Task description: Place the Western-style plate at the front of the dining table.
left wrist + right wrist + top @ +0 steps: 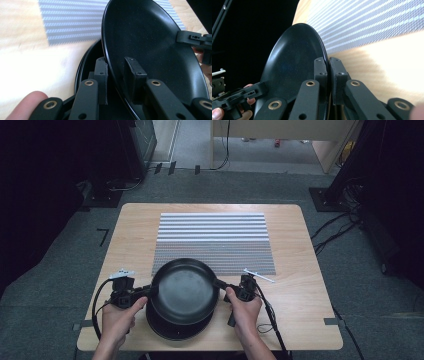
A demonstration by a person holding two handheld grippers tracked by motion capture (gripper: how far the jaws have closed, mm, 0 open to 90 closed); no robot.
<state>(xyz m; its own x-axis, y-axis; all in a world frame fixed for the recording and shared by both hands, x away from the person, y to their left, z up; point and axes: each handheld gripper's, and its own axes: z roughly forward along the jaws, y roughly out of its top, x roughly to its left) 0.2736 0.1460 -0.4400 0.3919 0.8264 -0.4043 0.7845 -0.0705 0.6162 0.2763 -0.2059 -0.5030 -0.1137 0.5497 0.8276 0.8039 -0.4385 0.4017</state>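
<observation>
**Both grippers clamped on top black plate, rim at 9 and 3 o'clock**

Top black plate (184,291) sits at the near edge of the wooden table (130,227), roughly 6 o'clock of the tabletop, partly overlapping the near edge of the striped mat (212,237). It's above a second black plate (172,330), which lies flat on the table and pokes out from under it at 6–7 o'clock.

Left gripper (145,292): on the top plate's rim at 9 o'clock. In the left gripper view its pads (101,75) straddle the rim, one on the underside, one on the inner face. Jaws nearly closed, rim pinched between them. The lower plate's rim shows just beyond, not gripped.

Right gripper (225,289): on the rim at 3 o'clock. In the right gripper view both pads (320,68) are pressed almost together with the thin rim edge between. Jaws as closed as they go on it.

Top plate (292,65) looks tilted against the table in both gripper views; how far it clears the lower plate, can't tell. The plate's inside is bare.

A hand (117,317) holds each gripper, forearms entering from 6 o'clock. White stick-like item (260,276) lies on the table at about 2 o'clock from the plate, just beyond the right gripper.
</observation>
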